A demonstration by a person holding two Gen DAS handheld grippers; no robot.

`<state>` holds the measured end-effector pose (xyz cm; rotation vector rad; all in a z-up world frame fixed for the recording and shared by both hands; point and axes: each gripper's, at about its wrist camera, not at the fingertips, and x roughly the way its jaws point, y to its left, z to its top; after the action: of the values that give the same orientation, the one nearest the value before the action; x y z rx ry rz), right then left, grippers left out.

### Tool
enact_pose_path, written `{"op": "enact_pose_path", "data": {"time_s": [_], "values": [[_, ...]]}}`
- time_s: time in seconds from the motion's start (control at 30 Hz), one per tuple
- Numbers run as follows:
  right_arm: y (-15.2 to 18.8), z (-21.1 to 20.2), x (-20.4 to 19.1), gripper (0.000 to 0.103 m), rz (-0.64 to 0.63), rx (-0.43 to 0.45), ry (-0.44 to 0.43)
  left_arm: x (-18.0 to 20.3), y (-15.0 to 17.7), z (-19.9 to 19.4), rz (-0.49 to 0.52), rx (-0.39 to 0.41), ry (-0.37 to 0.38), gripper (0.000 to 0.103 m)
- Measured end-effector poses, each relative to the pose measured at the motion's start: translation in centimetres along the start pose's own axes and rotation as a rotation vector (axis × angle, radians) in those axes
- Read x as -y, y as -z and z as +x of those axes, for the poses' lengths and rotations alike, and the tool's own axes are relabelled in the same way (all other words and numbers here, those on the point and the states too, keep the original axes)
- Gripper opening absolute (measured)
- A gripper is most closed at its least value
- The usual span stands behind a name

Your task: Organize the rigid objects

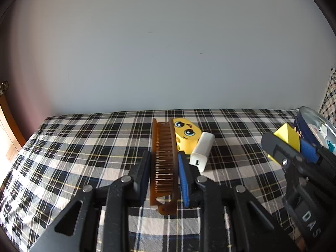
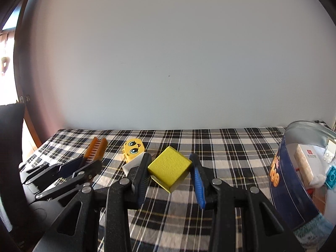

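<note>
**Comb and Block Held Above Plaid Surface**

Plaid cloth (image 1: 73, 147): black, white and grey check, spread flat up to a pale wall (image 1: 168, 42); carries all loose items.

Round tin (image 2: 294, 180): dark blue wall with orange lettering, standing at the right edge of the cloth, just right of the right gripper. Contains a white box, a beige-sided packet and a turquoise brick; further contents too cropped to identify.

Left gripper (image 1: 163, 159): jaws closed onto the brown comb (image 1: 162, 163). Comb lying lengthwise between the two pads, spine against the blue right pad, teeth facing the left pad, far end projecting well beyond the fingertips and near end protruding behind the pads.

Right gripper (image 2: 171, 161): jaws clamped on the yellow block (image 2: 169, 169). Block seated between the fingertips, tilted with one corner down, apparently clear of the cloth, though contact underneath not confirmable from this view.

Yellow face toy (image 1: 185, 135): resting on the cloth just beyond the left gripper's right finger, beside the comb's far end.

White charger (image 1: 202, 151): lying against the toy's right side, near end close to the right finger.
</note>
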<state>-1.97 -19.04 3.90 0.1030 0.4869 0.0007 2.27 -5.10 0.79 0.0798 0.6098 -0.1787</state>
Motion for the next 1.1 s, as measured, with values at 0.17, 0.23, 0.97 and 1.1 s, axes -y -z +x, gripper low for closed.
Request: {"op": "enact_pose_path", "data": {"time_s": [0.17,0.23,0.97,1.1], "values": [[0.5,-1.1,-0.1,0.04,-0.005,-0.001,-0.004,0.6,0.3,-0.8,-0.003,0.008,0.01,0.023],[0.7,-1.5,-0.2,0.04,-0.015,0.003,-0.003,1.0,0.3,-1.1,-0.001,0.009,0.013,0.023],[1.1,-4.3,1.5,0.04,-0.034,0.036,0.04,3.2,0.6,-3.1,-0.015,0.039,0.055,0.023],[1.1,-5.2,2.1,0.04,-0.046,0.053,0.052,3.6,0.6,-3.3,-0.016,0.044,0.063,0.023]]}}
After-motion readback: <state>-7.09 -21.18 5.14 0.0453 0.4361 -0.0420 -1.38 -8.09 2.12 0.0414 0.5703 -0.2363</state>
